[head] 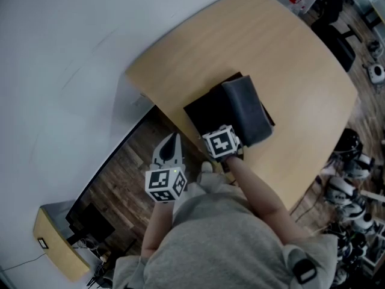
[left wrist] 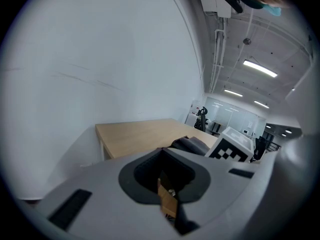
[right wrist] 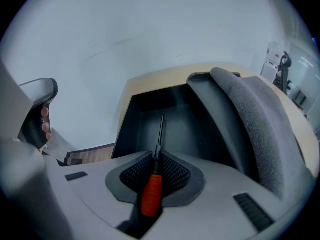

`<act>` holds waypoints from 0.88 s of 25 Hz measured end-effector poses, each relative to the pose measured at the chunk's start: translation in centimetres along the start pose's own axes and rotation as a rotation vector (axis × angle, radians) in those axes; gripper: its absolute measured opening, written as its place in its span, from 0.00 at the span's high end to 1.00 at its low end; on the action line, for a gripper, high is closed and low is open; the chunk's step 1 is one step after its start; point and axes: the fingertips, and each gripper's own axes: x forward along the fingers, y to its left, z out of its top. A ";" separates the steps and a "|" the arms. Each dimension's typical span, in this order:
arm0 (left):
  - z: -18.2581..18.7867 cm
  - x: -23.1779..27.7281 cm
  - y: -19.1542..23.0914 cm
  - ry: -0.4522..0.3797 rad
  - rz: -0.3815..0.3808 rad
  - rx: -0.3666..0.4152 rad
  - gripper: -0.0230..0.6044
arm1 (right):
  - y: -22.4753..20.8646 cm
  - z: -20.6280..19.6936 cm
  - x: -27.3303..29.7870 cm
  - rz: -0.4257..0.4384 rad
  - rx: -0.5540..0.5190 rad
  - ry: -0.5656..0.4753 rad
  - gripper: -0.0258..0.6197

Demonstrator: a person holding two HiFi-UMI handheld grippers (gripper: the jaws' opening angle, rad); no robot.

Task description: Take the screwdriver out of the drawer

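Our right claw is clamped on the screwdriver, its ribbed orange handle between mesh-textured jaws. The thin black shaft points into the dark, smooth-walled drawer. A grey felt-like flap curves up beside it. Only the head view shows the drawer sitting on the pale wood tabletop. Our left claw is closed and empty, off the tabletop's edge.

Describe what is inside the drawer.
The screwdriver points in, its handle clamped in the right gripper. The visible drawer floor looks bare; the gripper covers its near part.
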 end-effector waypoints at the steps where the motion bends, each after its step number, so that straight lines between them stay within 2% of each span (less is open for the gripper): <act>1: -0.1 -0.2 0.1 -0.001 0.003 -0.001 0.97 | -0.1 0.1 -0.1 -0.008 -0.006 -0.010 0.87; 9: -0.6 -1.3 -0.1 -0.008 -0.013 0.002 0.96 | 0.1 1.5 -1.9 -0.023 -0.021 -0.130 0.87; 22: -1.2 -5.1 -1.9 -0.008 -0.125 0.055 0.96 | 2.5 1.9 -9.0 -0.112 0.015 -0.381 0.87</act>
